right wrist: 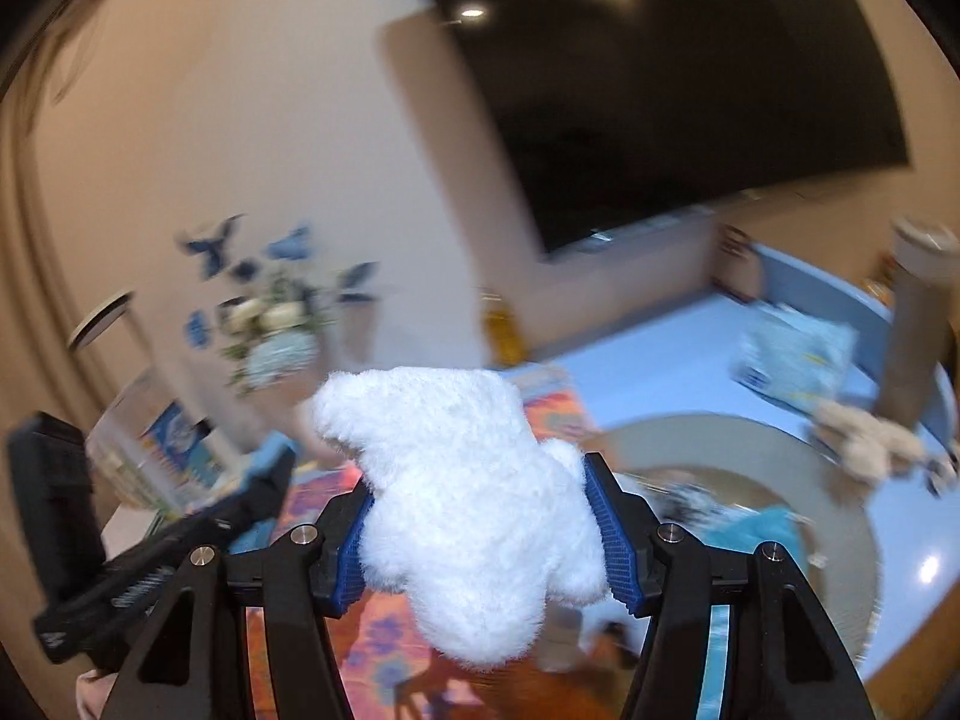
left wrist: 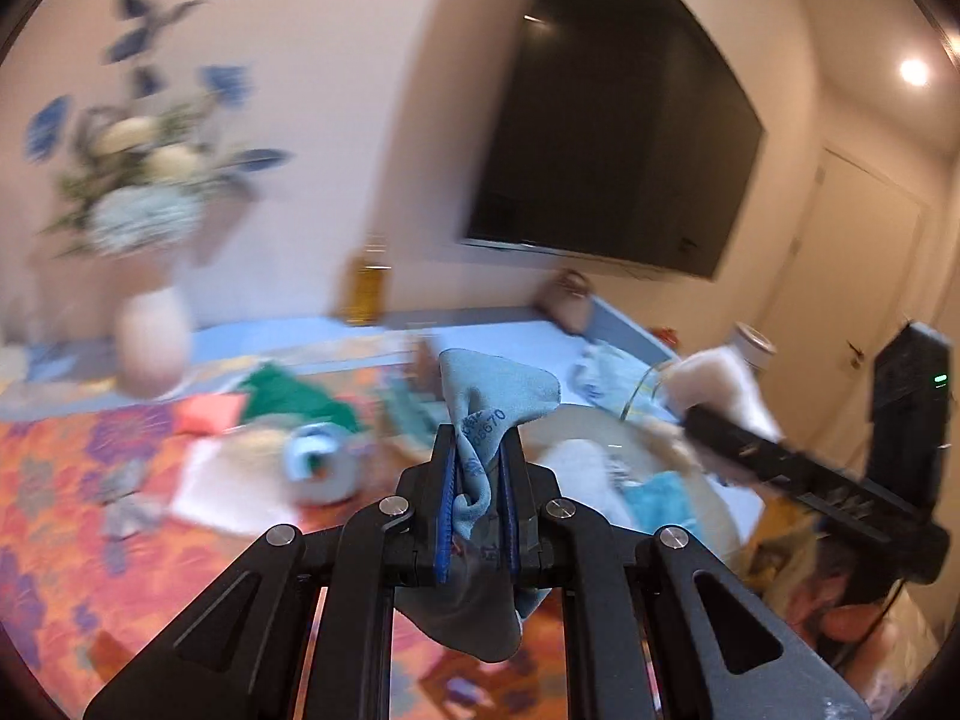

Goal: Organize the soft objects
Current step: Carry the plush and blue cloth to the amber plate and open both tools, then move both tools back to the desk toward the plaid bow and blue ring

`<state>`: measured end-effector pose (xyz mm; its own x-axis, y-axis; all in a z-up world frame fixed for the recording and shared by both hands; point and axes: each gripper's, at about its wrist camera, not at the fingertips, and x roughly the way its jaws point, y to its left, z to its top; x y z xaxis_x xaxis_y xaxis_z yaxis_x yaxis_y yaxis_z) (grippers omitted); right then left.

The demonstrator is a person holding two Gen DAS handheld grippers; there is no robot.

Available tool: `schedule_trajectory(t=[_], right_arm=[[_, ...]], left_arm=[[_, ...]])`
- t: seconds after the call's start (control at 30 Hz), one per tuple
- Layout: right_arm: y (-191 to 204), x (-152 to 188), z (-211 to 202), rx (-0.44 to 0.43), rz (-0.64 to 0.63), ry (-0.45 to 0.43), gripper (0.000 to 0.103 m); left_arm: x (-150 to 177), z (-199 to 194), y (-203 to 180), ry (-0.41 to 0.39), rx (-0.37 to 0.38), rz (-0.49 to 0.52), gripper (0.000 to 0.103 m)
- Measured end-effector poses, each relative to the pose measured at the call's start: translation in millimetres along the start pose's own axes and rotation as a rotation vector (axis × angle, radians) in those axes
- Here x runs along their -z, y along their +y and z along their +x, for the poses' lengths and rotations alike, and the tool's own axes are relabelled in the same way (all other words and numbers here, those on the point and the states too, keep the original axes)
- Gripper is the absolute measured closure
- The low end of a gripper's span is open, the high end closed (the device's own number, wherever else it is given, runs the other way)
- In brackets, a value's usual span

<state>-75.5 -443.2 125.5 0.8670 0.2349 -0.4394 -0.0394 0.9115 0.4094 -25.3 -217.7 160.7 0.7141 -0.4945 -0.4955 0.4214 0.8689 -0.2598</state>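
Observation:
My left gripper [left wrist: 477, 444] is shut on a light blue cloth [left wrist: 492, 387] that sticks up between the fingers and hangs below them. My right gripper [right wrist: 480, 498] is shut on a fluffy white soft toy [right wrist: 462, 492], held above the table. In the left wrist view the right gripper [left wrist: 690, 414] shows at the right with the white toy [left wrist: 714, 384], over a round beige basket [left wrist: 714, 501] that holds a turquoise cloth [left wrist: 660, 498]. The basket [right wrist: 840, 558] also shows in the right wrist view, low right. The left gripper [right wrist: 273, 462] shows at its left.
On the orange floral tablecloth [left wrist: 60, 510] lie a green cloth [left wrist: 288, 399], a white and blue plush [left wrist: 318, 468] and grey socks [left wrist: 126, 510]. A white vase with flowers [left wrist: 150, 348] stands at the back left. A tan plush [right wrist: 870, 444] and a blue packet [right wrist: 798, 372] lie beyond the basket.

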Motion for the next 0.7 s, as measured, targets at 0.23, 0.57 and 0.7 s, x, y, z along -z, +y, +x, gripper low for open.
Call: schedule_trajectory(t=[0.23, 0.57, 0.7], right_arm=[[-57.9, 10.0, 6.0, 0.176, 0.034, 0.098, 0.043], [-116.5, 14.6, -11.6, 0.129, 0.231, 0.140, 0.013], [-117.7, 11.5, -20.9, 0.112, 0.269, 0.114, 0.012]], left_arm=[[12.8, 53.8, -75.6, 0.098, 0.192, 0.054, 0.093], [39.8, 86.9, -105.0, 0.193, 0.078, 0.130, 0.009], [34.1, 80.7, -91.7, 0.197, 0.061, 0.114, 0.009]])
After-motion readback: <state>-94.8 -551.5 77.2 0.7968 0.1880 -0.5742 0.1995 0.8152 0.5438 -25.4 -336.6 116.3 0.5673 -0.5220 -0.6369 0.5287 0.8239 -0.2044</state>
